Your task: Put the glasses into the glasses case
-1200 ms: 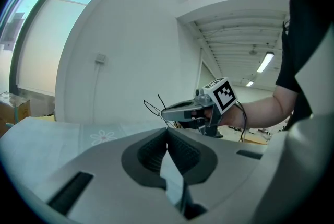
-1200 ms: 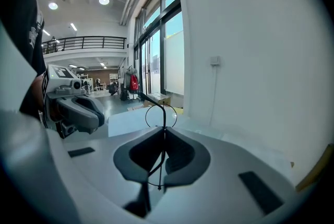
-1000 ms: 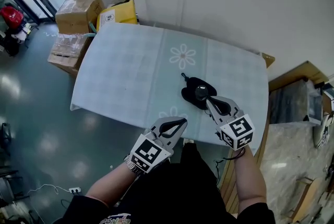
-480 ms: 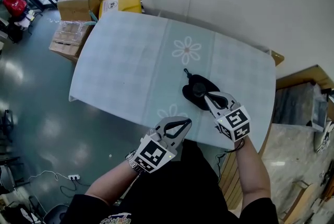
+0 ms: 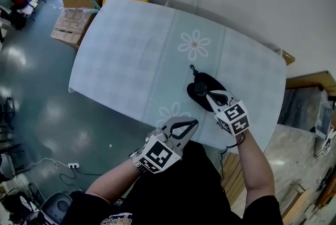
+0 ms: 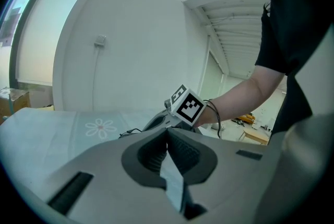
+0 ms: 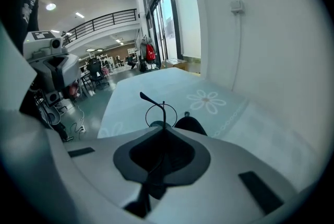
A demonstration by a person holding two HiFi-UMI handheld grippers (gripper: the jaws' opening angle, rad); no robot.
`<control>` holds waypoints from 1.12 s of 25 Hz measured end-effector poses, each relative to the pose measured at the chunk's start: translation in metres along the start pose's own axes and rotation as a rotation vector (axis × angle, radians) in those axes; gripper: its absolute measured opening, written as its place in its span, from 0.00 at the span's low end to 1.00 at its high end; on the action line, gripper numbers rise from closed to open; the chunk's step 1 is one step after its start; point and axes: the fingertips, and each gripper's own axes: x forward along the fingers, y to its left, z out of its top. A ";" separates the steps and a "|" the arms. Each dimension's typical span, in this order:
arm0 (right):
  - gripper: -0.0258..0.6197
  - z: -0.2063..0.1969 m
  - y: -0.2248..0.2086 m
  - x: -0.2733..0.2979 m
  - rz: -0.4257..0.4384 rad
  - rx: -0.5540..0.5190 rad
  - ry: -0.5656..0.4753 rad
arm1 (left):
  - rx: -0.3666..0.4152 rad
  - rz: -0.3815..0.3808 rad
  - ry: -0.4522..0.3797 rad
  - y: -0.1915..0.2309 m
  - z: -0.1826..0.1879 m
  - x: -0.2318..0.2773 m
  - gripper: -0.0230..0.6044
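Thin black wire-framed glasses (image 7: pixel 164 113), pinched in the closed right claw (image 5: pixel 207 95), sit directly over the black soft glasses case (image 5: pixel 210 81) at centre right of the frame, with the shut, empty left claw (image 5: pixel 191 125) farther off at lower left.

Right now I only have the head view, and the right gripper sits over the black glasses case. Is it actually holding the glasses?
Observer: Yes. In the right gripper view, the right gripper has its jaws shut on the thin wire frame of the glasses.
Operator: How much of them sticks out?
Observer: One round rim and a curved temple tip show beyond the jaw tips. The glasses case lies just past them.
Operator: And the left one, is it carrying anything?
Observer: No. The left gripper view shows the left gripper with its jaws together and nothing between them.
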 end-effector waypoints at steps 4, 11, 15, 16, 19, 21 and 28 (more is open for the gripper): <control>0.09 -0.009 -0.003 0.014 0.024 -0.003 0.050 | -0.019 0.003 0.004 0.005 -0.004 0.004 0.08; 0.09 -0.028 -0.004 0.035 0.050 -0.014 0.163 | -0.059 0.024 0.006 0.014 -0.010 0.010 0.08; 0.09 -0.035 -0.003 0.043 0.072 -0.021 0.223 | -0.079 0.031 0.004 0.019 -0.011 0.011 0.08; 0.09 -0.036 -0.004 0.045 0.076 -0.024 0.234 | -0.084 0.031 0.004 0.019 -0.011 0.012 0.08; 0.09 -0.038 -0.004 0.052 0.083 -0.035 0.261 | -0.091 0.029 0.007 0.022 -0.014 0.014 0.08; 0.09 -0.041 -0.002 0.055 0.092 -0.041 0.283 | -0.097 0.030 0.005 0.023 -0.015 0.014 0.08; 0.09 -0.050 -0.001 0.058 0.103 -0.061 0.340 | -0.111 0.046 0.002 0.026 -0.016 0.012 0.08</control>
